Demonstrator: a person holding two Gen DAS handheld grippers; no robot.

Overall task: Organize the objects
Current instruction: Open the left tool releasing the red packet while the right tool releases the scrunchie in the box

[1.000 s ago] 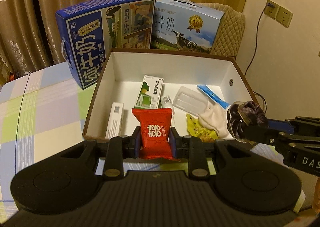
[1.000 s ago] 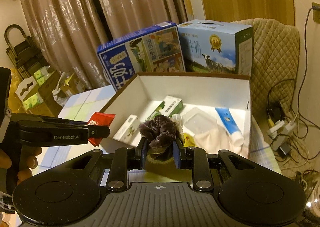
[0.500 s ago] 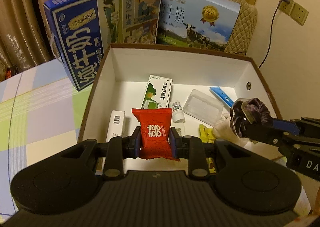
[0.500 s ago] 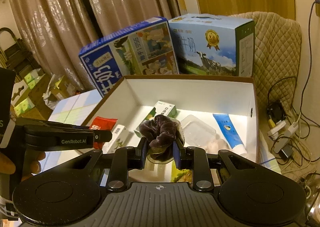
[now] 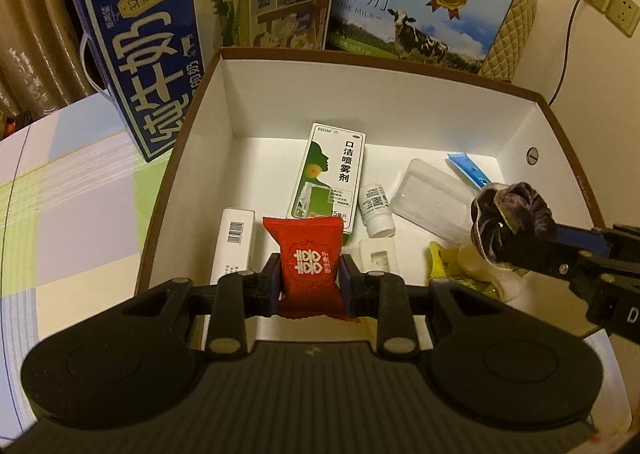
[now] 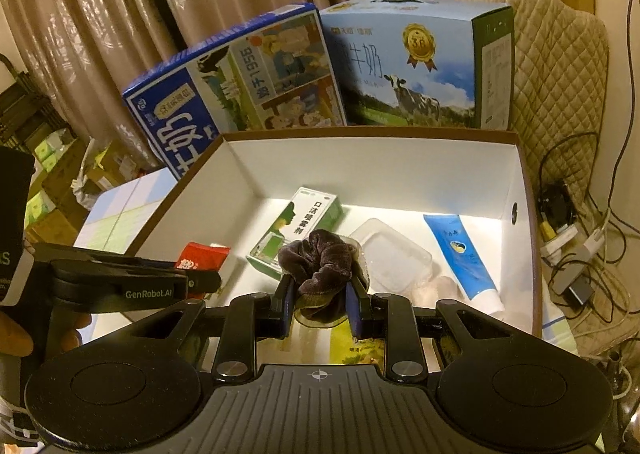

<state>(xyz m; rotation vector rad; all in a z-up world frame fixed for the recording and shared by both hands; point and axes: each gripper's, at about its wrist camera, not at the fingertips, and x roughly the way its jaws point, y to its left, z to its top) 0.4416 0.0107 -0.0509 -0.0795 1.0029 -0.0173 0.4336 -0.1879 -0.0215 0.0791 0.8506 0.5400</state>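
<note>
My left gripper (image 5: 309,278) is shut on a red candy packet (image 5: 306,254), held over the near left part of an open white box (image 5: 360,101) with brown edges. My right gripper (image 6: 320,302) is shut on a dark velvet scrunchie (image 6: 320,262) above the box's near middle. The scrunchie (image 5: 508,221) and the right gripper's arm show at the right in the left wrist view. The red packet (image 6: 202,258) and the left gripper appear at the left in the right wrist view.
Inside the box lie a green spray carton (image 5: 332,173), a small white bottle (image 5: 376,209), a clear plastic case (image 5: 432,201), a blue tube (image 6: 460,254), a white carton (image 5: 236,246) and a yellow wrapper (image 5: 444,262). Two milk cartons (image 5: 160,53) (image 5: 416,5) stand behind. Cables (image 6: 572,262) lie right.
Both grippers have moved forward over the box, still holding their objects. The box interior now fills more of each view.
</note>
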